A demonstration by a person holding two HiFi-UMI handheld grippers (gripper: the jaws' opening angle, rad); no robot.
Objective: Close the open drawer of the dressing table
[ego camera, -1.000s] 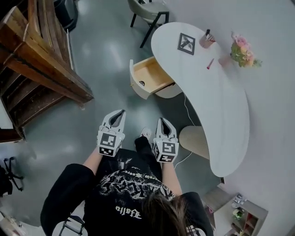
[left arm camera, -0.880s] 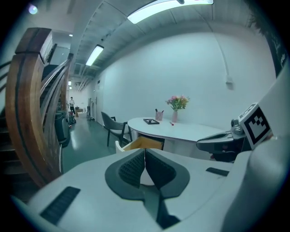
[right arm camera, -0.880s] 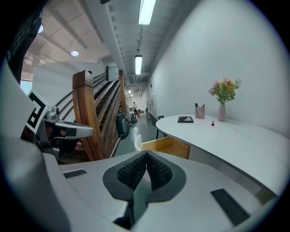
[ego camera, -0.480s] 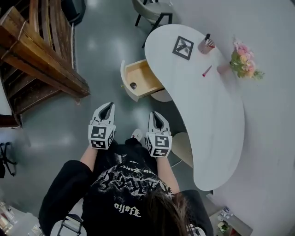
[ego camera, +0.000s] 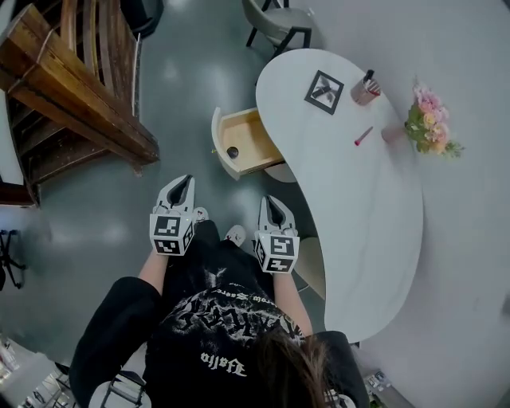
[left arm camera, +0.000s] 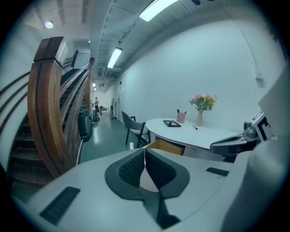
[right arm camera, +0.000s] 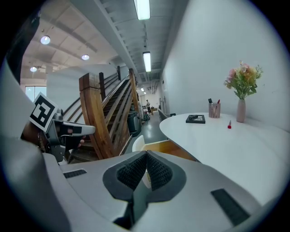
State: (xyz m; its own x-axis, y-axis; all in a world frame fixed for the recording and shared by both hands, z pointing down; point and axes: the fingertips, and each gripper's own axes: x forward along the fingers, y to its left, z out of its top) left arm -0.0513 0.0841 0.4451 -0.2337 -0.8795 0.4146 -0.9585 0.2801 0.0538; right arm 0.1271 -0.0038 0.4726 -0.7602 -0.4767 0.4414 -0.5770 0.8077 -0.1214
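**Head view.** A white, kidney-shaped dressing table [ego camera: 374,215] is seen from above. A drawer [ego camera: 249,134] is pulled out from under the table's left edge, near its far end. The drawer's pale wooden inside is exposed, and a small dark round thing [ego camera: 233,151] lies in it. On the table top, near the far end, a black square card [ego camera: 323,92], a cup [ego camera: 366,90] of pens, a red stick [ego camera: 363,135] and a vase of flowers [ego camera: 430,123] are set out. A chair [ego camera: 279,20] stands just beyond the table's far end, and a wooden staircase [ego camera: 72,103] lies well to the table's left. A person [ego camera: 215,327] in a black printed shirt is placed beside the table's left edge, short of the drawer. The left gripper [ego camera: 185,182] and right gripper [ego camera: 271,201] are held side by side, the right one nearer the table, and both are apart from the drawer.

**Left gripper view.** The ribbed jaws are pressed together with nothing between them. The open drawer is seen beyond the tips, under the table's edge, untouched.

**Right gripper view.** The jaws are likewise closed on nothing. The drawer's pale front and wooden inside are seen just past the tips, below the table's edge, and no contact is made.
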